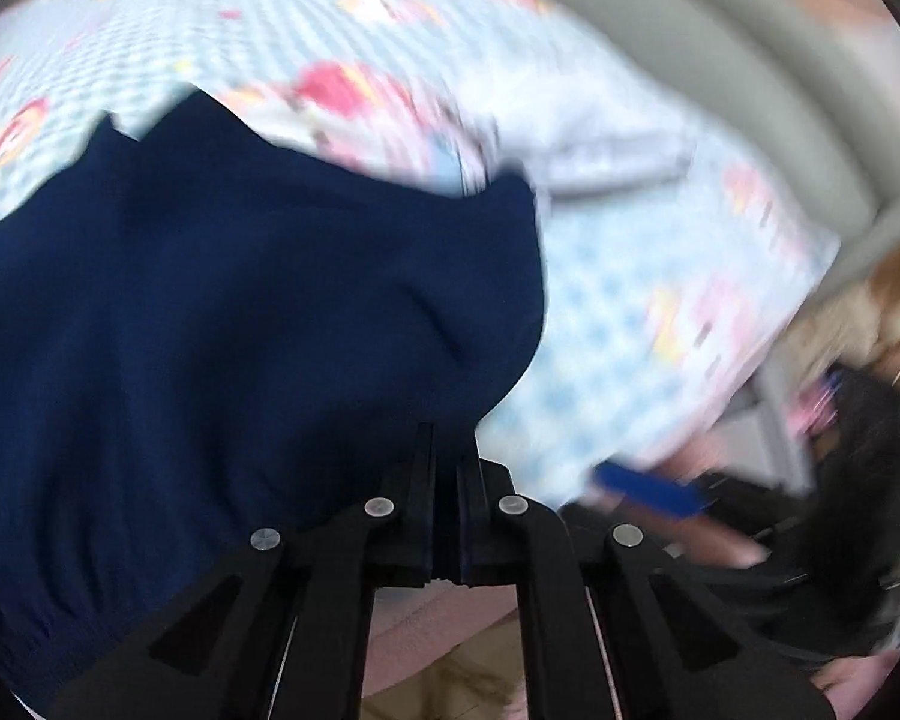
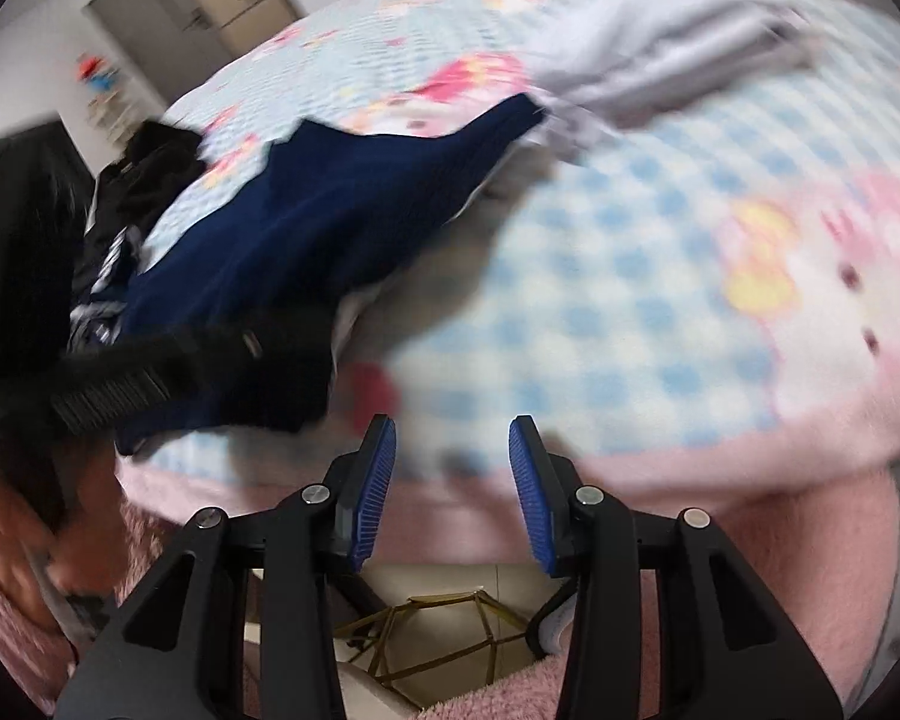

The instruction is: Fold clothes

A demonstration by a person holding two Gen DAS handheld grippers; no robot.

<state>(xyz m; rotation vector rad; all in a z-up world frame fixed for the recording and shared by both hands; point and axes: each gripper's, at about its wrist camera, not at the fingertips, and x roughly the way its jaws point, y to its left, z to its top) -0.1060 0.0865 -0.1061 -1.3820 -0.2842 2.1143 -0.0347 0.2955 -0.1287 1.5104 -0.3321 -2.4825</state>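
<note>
The work surface is a bed covered by a blue-and-white checked blanket (image 2: 630,276) printed with pink cartoon figures and edged in pink plush along the near side. Beyond its far corner, the right wrist view shows a grey door (image 2: 144,42) and a pale cabinet (image 2: 240,6) against a white wall, and below the bed's edge a thin gold wire frame (image 2: 444,630) stands on a light floor. A pale lavender-white garment (image 2: 666,72) lies crumpled on the blanket toward the far side, just beside the upper corner of the navy garment (image 1: 240,312). That navy piece spreads across the blanket's left part, one edge raised off the bed. The left gripper (image 1: 444,480) has its jaws pressed together on a bunched fold of the navy cloth, which fans out from the fingertips across most of the left wrist view. The right gripper (image 2: 453,480) stands near the bed's pink edge with its blue-padded fingers (image 2: 375,492) spread wide and nothing between them, well apart from the navy cloth. Both views are smeared, so the dark shapes at the bed's left side are probably more clothing, though I cannot tell.
</note>
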